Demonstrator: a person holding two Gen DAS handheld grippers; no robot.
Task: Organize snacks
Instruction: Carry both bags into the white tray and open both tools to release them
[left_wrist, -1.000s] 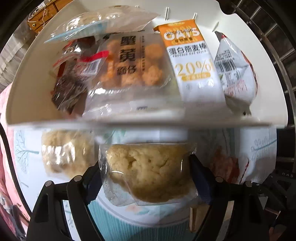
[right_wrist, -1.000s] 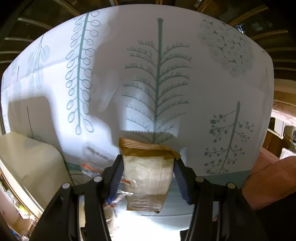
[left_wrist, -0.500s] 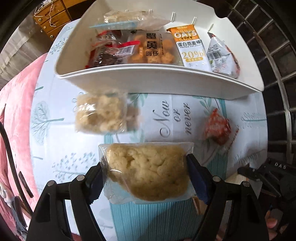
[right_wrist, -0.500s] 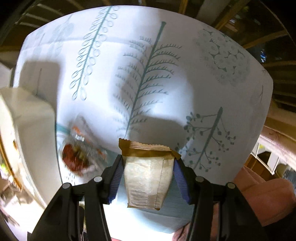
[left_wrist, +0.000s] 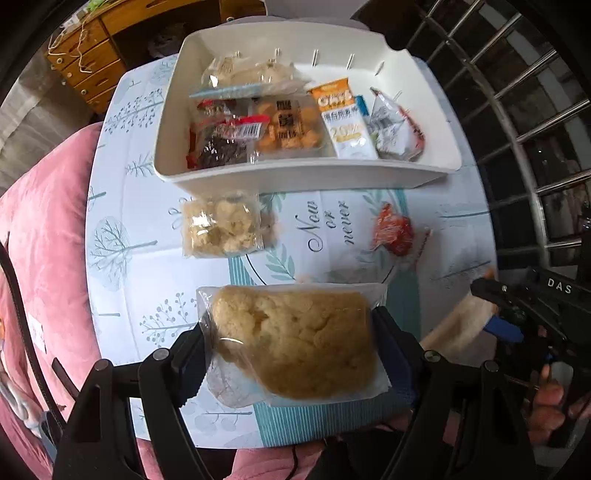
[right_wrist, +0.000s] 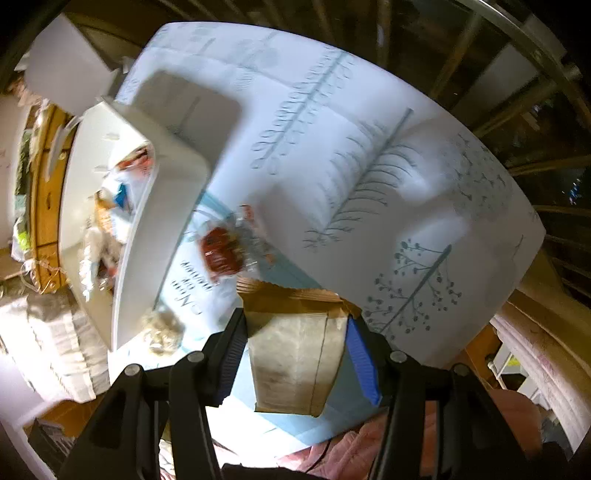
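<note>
My left gripper (left_wrist: 291, 339) is shut on a clear-wrapped yellow cake (left_wrist: 295, 339), held high above the table. Ahead stands a white bin (left_wrist: 306, 177) holding several snack packs, among them an orange-and-white oat bar (left_wrist: 343, 118). On the cloth lie a clear pack of pale crumbly snack (left_wrist: 221, 227) and a small red snack pack (left_wrist: 393, 230). My right gripper (right_wrist: 295, 350) is shut on a tan and brown packet (right_wrist: 295, 354), lifted over the table; that gripper (left_wrist: 495, 317) also shows at the right of the left wrist view. The bin (right_wrist: 159, 221) and red pack (right_wrist: 221, 251) lie to its left.
A white tablecloth (left_wrist: 122, 236) with teal tree prints covers the table. Pink fabric (left_wrist: 40, 229) lies at its left edge, a wooden drawer unit (left_wrist: 88, 62) stands beyond, and metal window bars (left_wrist: 524, 110) run along the right. A hand (left_wrist: 550, 398) holds the right gripper's handle.
Both grippers have risen with their snacks, so the bin and table look smaller and farther. The right wrist view has rolled, bringing the bin and red pack into sight.
</note>
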